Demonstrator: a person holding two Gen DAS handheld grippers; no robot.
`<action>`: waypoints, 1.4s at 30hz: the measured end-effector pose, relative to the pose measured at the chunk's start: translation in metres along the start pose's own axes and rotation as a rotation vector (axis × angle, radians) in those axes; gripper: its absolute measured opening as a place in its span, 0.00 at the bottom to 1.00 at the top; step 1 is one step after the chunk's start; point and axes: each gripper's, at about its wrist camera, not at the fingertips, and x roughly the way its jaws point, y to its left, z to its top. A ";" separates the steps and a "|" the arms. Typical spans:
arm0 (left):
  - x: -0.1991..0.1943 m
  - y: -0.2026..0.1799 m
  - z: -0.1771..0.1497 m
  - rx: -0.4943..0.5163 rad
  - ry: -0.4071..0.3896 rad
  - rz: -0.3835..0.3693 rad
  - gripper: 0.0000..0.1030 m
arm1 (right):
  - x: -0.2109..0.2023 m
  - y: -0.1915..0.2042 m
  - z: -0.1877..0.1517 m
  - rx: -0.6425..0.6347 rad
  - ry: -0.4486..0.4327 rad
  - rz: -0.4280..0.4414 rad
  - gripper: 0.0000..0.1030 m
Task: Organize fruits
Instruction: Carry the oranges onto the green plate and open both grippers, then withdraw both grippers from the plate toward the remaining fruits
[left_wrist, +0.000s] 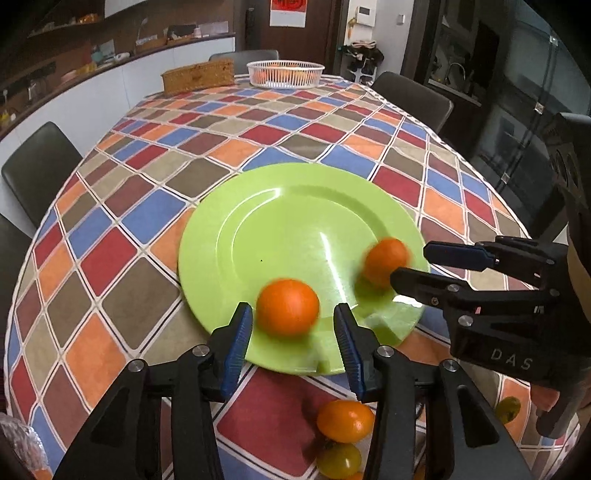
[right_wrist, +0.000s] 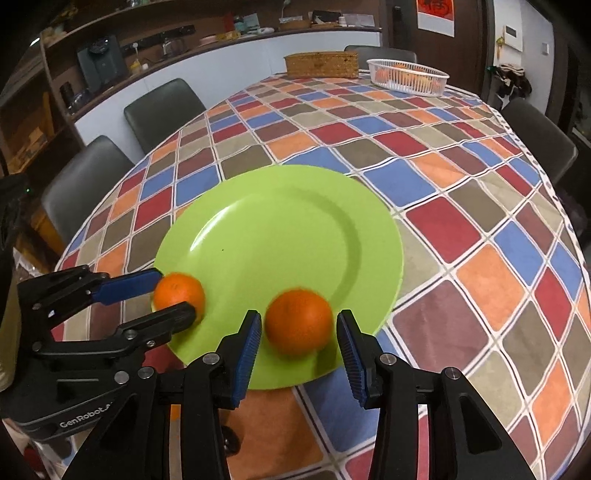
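A green plate (left_wrist: 280, 214) (right_wrist: 280, 229) lies on the checked tablecloth. Two oranges are on its near rim, both blurred. My left gripper (left_wrist: 293, 317) is open with one orange (left_wrist: 288, 308) between its blue pads, not touching them; it also shows in the right wrist view (right_wrist: 173, 293) around that orange (right_wrist: 179, 293). My right gripper (right_wrist: 299, 330) is open around the other orange (right_wrist: 299, 321); in the left wrist view it (left_wrist: 408, 264) reaches in from the right beside that orange (left_wrist: 384, 260).
An orange (left_wrist: 345, 421), a yellow-green fruit (left_wrist: 340, 459) and another greenish fruit (left_wrist: 508, 408) lie on the cloth under my left gripper. A white basket (left_wrist: 284, 74) (right_wrist: 408, 77) with fruit and a wicker box (left_wrist: 197, 75) (right_wrist: 321, 64) stand at the far end. Chairs surround the table.
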 end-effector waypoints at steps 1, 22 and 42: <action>-0.003 -0.001 -0.001 0.002 -0.005 0.006 0.44 | -0.003 0.000 -0.001 -0.002 -0.007 -0.005 0.44; -0.136 -0.054 -0.064 0.061 -0.268 0.072 0.65 | -0.133 0.021 -0.073 0.001 -0.264 -0.034 0.57; -0.147 -0.098 -0.142 0.105 -0.300 0.081 0.71 | -0.162 0.018 -0.162 0.013 -0.249 -0.131 0.58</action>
